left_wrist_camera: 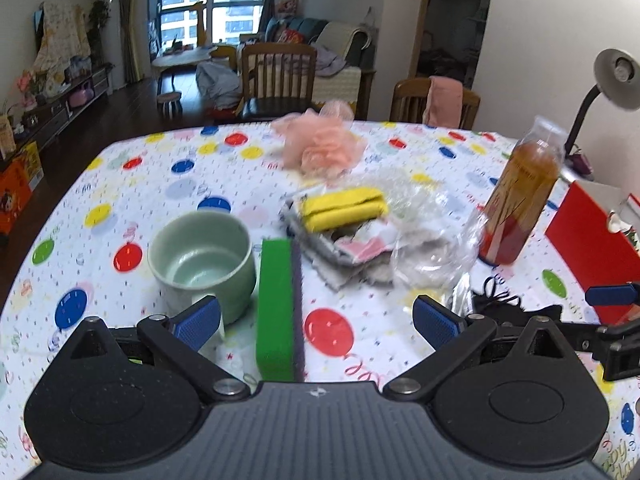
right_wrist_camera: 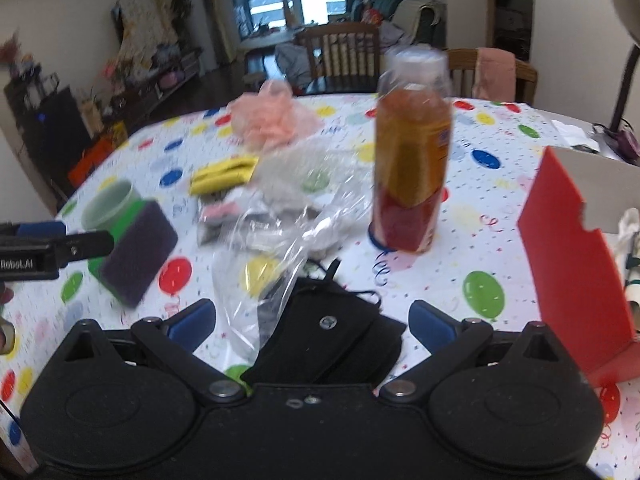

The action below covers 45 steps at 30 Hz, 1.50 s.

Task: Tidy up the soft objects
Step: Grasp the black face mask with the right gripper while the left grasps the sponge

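bottle (right_wrist_camera: 412, 152) blurred, red box (right_wrist_camera: 576, 276) cut off

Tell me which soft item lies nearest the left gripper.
The green sponge with the dark scouring side, standing on edge between the open left gripper fingers; yellow cloth and pink pouf lie farther.

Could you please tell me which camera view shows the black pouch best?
The right wrist view is best: the black pouch lies flat between that gripper's open fingers, its round emblem visible, partly under a clear plastic bag. The left wrist view catches only the pouch's dark edge and cord at the right.
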{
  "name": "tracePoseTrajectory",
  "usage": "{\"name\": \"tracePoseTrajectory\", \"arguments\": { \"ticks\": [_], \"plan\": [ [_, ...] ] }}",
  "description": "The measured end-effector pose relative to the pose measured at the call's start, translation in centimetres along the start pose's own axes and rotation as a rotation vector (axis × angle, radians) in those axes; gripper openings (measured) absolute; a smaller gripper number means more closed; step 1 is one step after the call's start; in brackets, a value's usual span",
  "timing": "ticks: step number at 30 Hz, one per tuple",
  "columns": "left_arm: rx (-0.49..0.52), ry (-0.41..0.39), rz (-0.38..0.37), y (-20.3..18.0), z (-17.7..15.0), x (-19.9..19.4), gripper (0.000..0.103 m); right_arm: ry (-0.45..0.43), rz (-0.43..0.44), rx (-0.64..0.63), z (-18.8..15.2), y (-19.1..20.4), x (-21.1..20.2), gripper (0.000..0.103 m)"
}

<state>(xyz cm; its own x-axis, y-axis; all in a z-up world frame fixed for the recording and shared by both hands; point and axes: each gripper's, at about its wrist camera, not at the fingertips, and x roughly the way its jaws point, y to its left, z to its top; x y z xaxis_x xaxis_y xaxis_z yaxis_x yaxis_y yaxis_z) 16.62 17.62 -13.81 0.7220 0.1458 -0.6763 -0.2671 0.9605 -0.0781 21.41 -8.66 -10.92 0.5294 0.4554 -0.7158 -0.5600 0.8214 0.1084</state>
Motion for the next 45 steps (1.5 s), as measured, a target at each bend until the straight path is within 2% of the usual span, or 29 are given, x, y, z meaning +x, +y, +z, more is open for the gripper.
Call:
{"name": "tracePoseTrajectory", "arguments": {
  "ticks": [6,13,17,21,26,29,31,35,39,43,45],
  "plan": [
    [-0.029,0.048,0.023,0.7,-1.0,2.2,0.103,0.077,0.011,-0.066,-1.1,1.3,2.3,0.103],
    [0.026,0.06,0.033,-0.1,-1.1,3.5,0.102,0.146,-0.002,-0.108,-2.1,1.9,4.4,0.102],
    [0.059,0.062,0.046,-0.5,-0.8,3.9,0.095,0.172,-0.008,-0.138,-2.6,2.1,5.1,0.1],
    [0.056,0.09,0.045,-0.6,-0.6,4.9,0.08,0.186,-0.011,-0.145,-2.9,1.9,5.5,0.098],
    [0.07,0.117,0.058,-0.5,-0.4,5.8,0.067,0.205,-0.017,-0.148,-3.1,1.6,6.0,0.092],
    [0.071,0.126,0.061,-0.5,-0.3,6.1,0.065,0.205,-0.007,-0.151,-3.2,1.5,5.9,0.083],
    [0.072,0.132,0.061,-0.5,-0.1,6.3,0.058,0.206,0.005,-0.152,-3.1,1.5,5.9,0.076],
    [0.071,0.141,0.062,-0.4,-0.1,6.5,0.05,0.204,0.012,-0.146,-3.1,1.4,5.7,0.07],
    [0.056,0.146,0.068,-0.1,0.1,6.5,0.035,0.2,0.001,-0.133,-2.9,1.2,5.6,0.055],
    [0.052,0.15,0.083,0.2,0.2,6.6,0.029,0.2,0.003,-0.105,-2.6,0.7,5.4,0.037],
    [0.053,0.147,0.085,0.3,0.1,6.4,0.029,0.193,-0.006,-0.107,-2.6,0.8,5.2,0.032]
  ]
}}
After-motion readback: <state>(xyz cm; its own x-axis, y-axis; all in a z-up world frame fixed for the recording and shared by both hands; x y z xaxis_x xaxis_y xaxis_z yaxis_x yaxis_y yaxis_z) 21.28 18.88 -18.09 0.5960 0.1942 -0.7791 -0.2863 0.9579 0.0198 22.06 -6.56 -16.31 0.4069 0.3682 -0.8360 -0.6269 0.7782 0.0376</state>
